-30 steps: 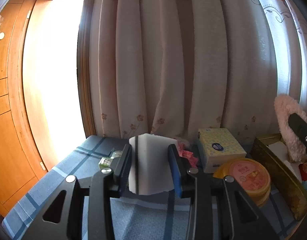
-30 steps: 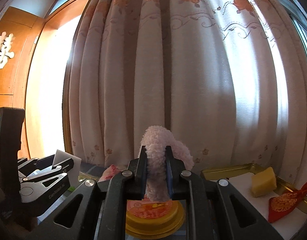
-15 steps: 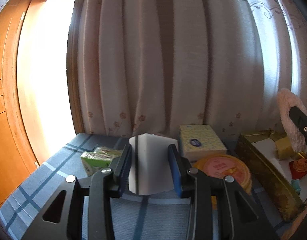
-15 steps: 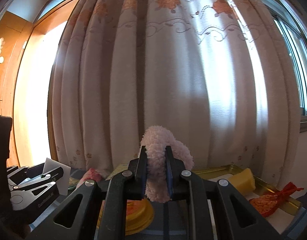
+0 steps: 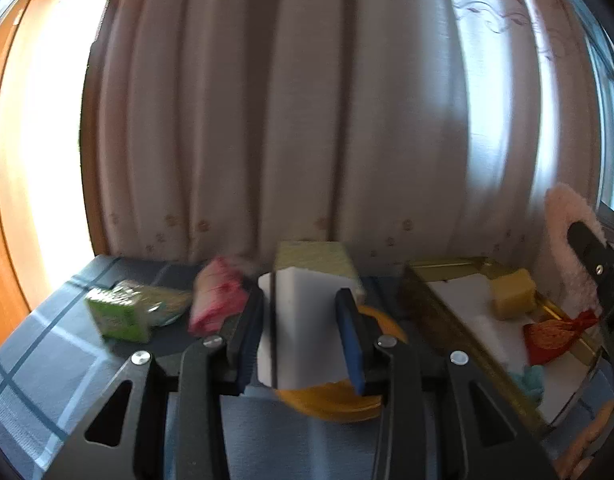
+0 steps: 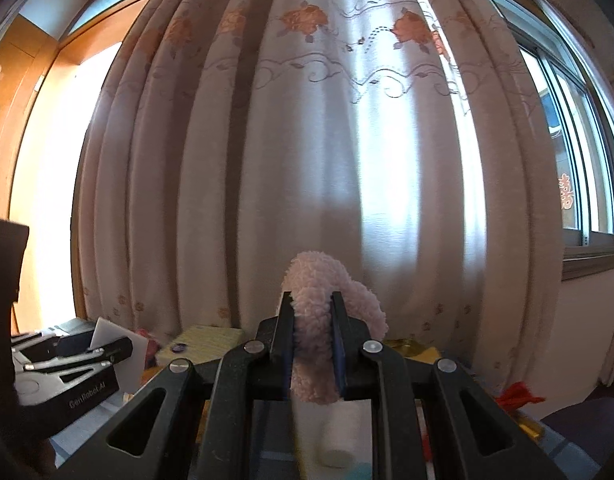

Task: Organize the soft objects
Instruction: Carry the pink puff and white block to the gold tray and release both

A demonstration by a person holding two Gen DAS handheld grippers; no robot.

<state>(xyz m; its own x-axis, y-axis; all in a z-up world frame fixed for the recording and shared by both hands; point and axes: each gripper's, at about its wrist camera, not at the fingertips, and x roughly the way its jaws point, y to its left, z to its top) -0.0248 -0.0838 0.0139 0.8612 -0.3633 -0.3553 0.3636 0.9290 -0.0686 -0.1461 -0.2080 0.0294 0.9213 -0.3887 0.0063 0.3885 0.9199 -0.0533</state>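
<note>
My left gripper is shut on a white sponge block, held above the blue checked tablecloth. My right gripper is shut on a fluffy pink soft piece; that same pink piece shows at the right edge of the left wrist view. A gold-rimmed tray with a white lining lies to the right. It holds a yellow sponge cube, a red and gold pouch and a teal soft item. In the right wrist view the left gripper sits at the lower left.
A green packet, a pink wrapped packet, a yellow tissue box and a round orange tin stand on the cloth. A pale curtain hangs close behind the table. A window is at the right.
Both grippers have swung to the right with their loads still held. The tray now shows more fully in the left wrist view, and the tin sits behind the white sponge.
</note>
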